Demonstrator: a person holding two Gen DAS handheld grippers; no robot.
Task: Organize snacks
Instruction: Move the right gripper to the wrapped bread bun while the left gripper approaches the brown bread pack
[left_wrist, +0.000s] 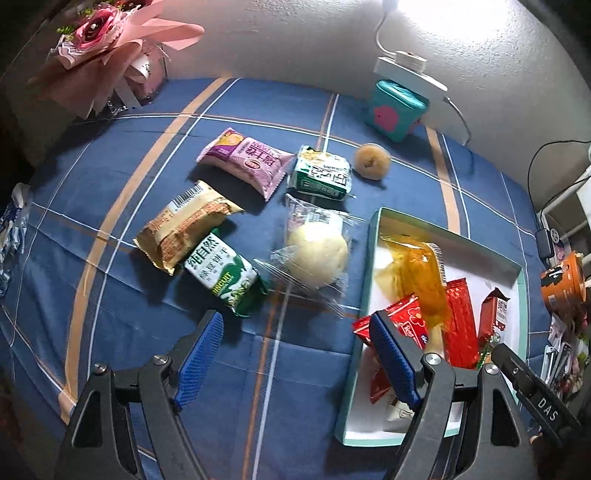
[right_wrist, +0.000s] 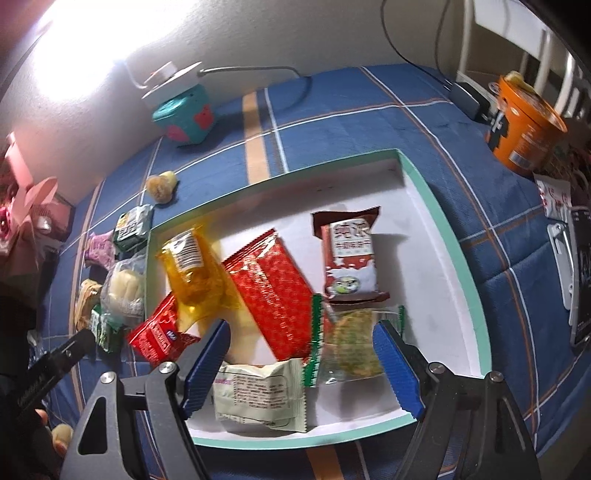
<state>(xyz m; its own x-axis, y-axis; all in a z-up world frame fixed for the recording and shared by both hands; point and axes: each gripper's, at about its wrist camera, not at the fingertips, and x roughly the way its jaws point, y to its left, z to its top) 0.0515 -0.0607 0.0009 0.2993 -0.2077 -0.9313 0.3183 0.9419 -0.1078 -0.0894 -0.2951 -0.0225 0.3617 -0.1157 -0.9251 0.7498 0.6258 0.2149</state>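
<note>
Across the blue plaid cloth (left_wrist: 122, 155), against a white textured wall (left_wrist: 295, 40), six wrapped snacks lie loose; my left gripper (left_wrist: 297, 356) and right gripper (right_wrist: 301, 365) gape wide, empty, beside the teal-rimmed white box (right_wrist: 443, 236).

free: box's (right_wrist: 439, 206) far right corner | blocked: wrapped bun (left_wrist: 317, 258) beside box wall

Table (left_wrist: 110, 332), cloth-covered, against wall. Box (right_wrist: 458, 236) on right part of table, holding: jelly pouch (right_wrist: 195, 280) at left; long wafer pack (right_wrist: 273, 291) beside it, centre; milk biscuit pack (right_wrist: 349, 258) right of that; small packet (right_wrist: 159, 336) over the left rim.

Left of box, on cloth: clear-wrapped bun (left_wrist: 317, 258) nearest; biscuit pack (left_wrist: 225, 277) and cracker pack (left_wrist: 184, 229) further left, touching; cake pack (left_wrist: 247, 160) and tofu snack pack (left_wrist: 323, 173) behind; round pastry (left_wrist: 372, 160) rightmost.

Tin (left_wrist: 397, 110) behind, by wall. Noodle cup (right_wrist: 524, 125) right of box.
</note>
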